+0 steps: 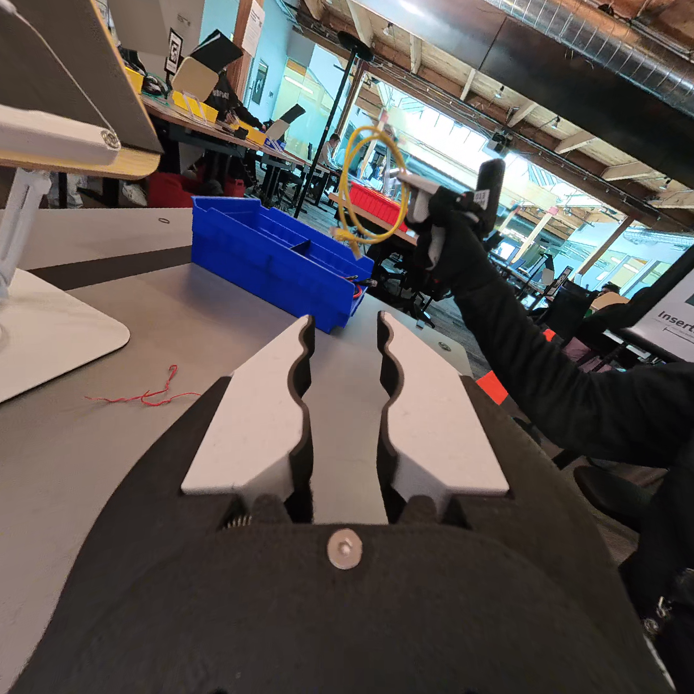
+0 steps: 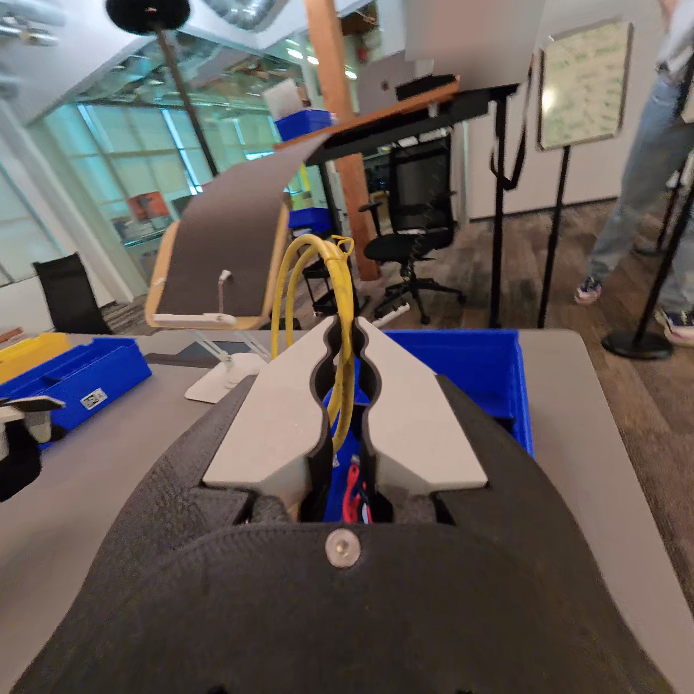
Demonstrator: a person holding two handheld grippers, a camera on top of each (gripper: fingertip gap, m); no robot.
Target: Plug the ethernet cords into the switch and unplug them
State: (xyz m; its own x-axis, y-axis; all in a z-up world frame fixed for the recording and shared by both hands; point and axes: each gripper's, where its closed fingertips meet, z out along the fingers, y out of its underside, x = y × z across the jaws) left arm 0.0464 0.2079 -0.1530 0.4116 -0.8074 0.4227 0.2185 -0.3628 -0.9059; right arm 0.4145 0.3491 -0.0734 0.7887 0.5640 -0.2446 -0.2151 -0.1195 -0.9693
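Note:
My right gripper (image 2: 345, 326) is shut on a coiled yellow ethernet cord (image 2: 343, 296) and holds it in the air above a blue bin (image 2: 477, 360). Red cords (image 2: 353, 492) lie in that bin below the jaws. In the left wrist view the same cord (image 1: 371, 187) hangs from the right gripper (image 1: 407, 180), high above the far end of the blue bin (image 1: 263, 255), with its plugs dangling. My left gripper (image 1: 345, 330) is open and empty, low over the grey table (image 1: 131, 469). No switch is in view.
A white stand (image 1: 56, 338) holding a tilted board stands at the left of the table. A thin red wire tie (image 1: 150, 394) lies near it. A second blue bin (image 2: 82, 375) and a yellow bin (image 2: 30, 349) sit at the left. A person (image 2: 646, 169) stands beyond the table. Across from one pair of fingers to the other is roughly 40 cm.

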